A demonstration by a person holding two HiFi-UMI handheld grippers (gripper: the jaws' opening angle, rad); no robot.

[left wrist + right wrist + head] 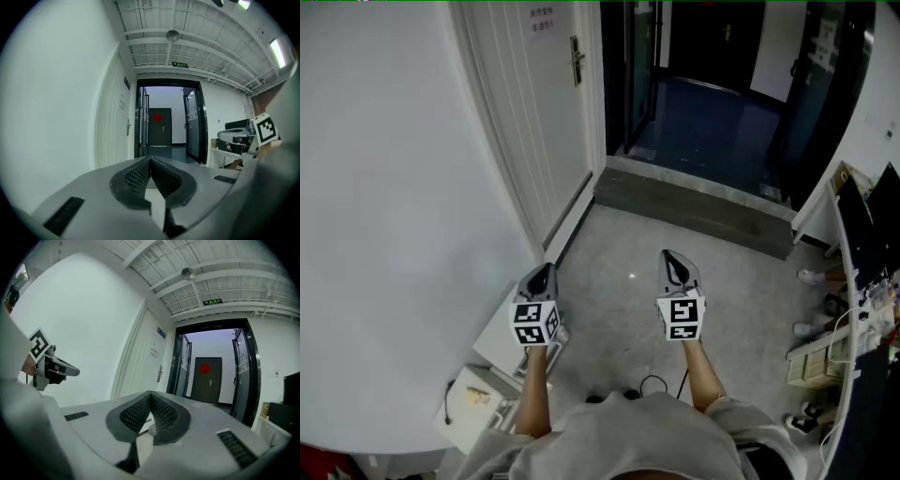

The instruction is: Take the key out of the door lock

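A white door (539, 112) stands in the left wall, far ahead of me, with a metal handle and lock plate (577, 60) on its right edge. That plate also shows small in the left gripper view (128, 127) and in the right gripper view (160, 373). No key can be made out at this distance. My left gripper (543, 273) and right gripper (672, 256) hang side by side over the grey floor, well short of the door. Both are shut with nothing between the jaws.
A dark open doorway (703, 84) with a raised grey threshold (694, 208) lies straight ahead. White boxes (478, 398) sit by the left wall near my feet. A desk with cluttered shelves (853, 309) lines the right side. A cable (661, 382) lies on the floor.
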